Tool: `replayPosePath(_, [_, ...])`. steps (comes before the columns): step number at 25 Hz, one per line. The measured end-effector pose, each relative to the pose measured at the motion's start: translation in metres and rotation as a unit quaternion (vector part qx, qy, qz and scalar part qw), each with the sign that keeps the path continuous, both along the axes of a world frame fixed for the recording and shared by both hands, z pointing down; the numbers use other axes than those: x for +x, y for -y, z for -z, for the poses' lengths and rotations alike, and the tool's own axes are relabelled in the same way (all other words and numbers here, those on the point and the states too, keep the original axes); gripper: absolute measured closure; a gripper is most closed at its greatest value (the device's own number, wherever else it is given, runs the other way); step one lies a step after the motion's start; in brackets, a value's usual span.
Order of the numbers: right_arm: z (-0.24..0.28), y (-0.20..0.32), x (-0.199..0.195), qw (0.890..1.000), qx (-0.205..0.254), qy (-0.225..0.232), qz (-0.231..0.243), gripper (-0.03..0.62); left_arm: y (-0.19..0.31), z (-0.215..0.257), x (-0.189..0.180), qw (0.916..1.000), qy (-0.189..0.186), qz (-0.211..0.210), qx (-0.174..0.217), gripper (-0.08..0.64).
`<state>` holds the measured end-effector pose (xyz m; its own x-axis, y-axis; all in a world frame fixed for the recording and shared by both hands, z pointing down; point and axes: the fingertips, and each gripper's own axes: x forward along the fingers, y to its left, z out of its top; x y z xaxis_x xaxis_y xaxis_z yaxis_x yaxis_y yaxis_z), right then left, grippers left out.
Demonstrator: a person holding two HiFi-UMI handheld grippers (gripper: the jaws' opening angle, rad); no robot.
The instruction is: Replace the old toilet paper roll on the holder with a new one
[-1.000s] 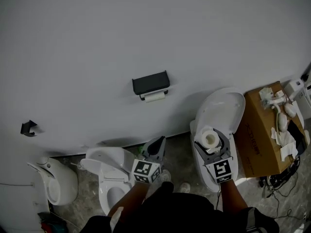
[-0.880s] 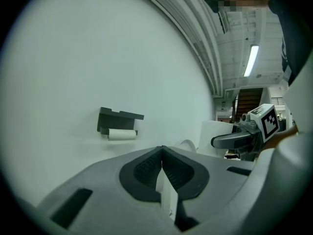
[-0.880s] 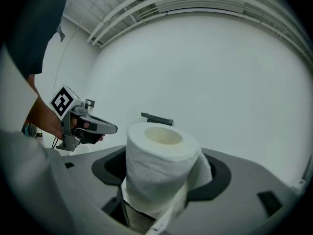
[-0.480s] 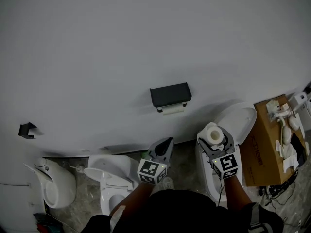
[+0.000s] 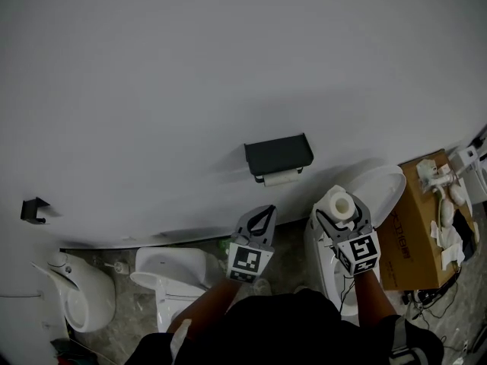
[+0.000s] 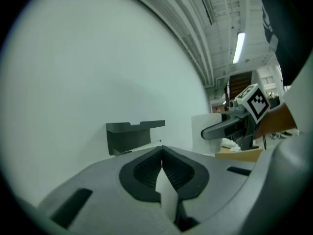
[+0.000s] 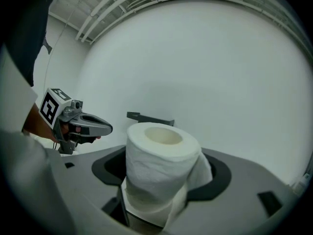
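- Room: a plain white wall [image 5: 228,67] fills most of the head view. A mottled grey floor [image 5: 288,243] is seen only as a strip at its foot.
- A white toilet [image 5: 384,185] with its lid raised stands against the wall at right. A second toilet [image 5: 171,268] stands at near left.
- The kind of the rounded white fixture [image 5: 80,295] at far left cannot be made out.
- A black holder [image 5: 278,155] is fixed to the wall, beyond both grippers.
- The old roll [image 5: 281,178] shows only as a pale edge under the holder's cover.
- The new toilet paper roll [image 5: 340,204] is pinched upright in the right gripper [image 5: 339,208], on the near side of the holder and apart from it.
- The jaws of the left gripper [image 5: 265,213] are pressed together. A pale sliver behind the pads is not identifiable.
- A cardboard box [image 5: 415,226] sits at right. The white fittings on top of it are partly cut off by the frame edge.
- The near floor is hidden by the person's dark clothing.
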<state>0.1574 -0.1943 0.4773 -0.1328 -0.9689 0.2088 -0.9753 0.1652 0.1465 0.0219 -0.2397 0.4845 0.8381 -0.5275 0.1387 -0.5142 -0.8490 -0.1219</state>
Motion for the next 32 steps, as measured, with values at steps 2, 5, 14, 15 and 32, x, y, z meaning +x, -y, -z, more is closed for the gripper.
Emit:
replayPosePath(2, [-0.003,0.002,0.003,1.000,-0.008,0.004,-0.002,0.262,0.007,-0.005,0.003,0.9983,0.048,0.021,0.026,0.554])
replayPosePath(5, [-0.008,0.005,0.008,1.000,-0.019,0.010,0.002,0.262,0.015,-0.011,0.011,0.9899,0.117,0.041,0.069,0.551])
replayPosePath(14, [-0.010,0.011,0.020,0.999,-0.025,0.028,0.037,0.262,0.025,-0.017,0.037,0.9283,0.279,0.079,0.232,0.410])
replayPosePath(15, [-0.008,0.012,0.022,0.999,-0.020,0.030,0.041,0.262,0.026,-0.016,0.041,0.9166,0.296,0.078,0.257,0.408])
replayPosePath(32, [-0.018,0.004,0.050,0.995,-0.026,0.076,0.061,0.262,0.068,-0.043,0.069,0.7539,0.518,0.077,0.397,0.332])
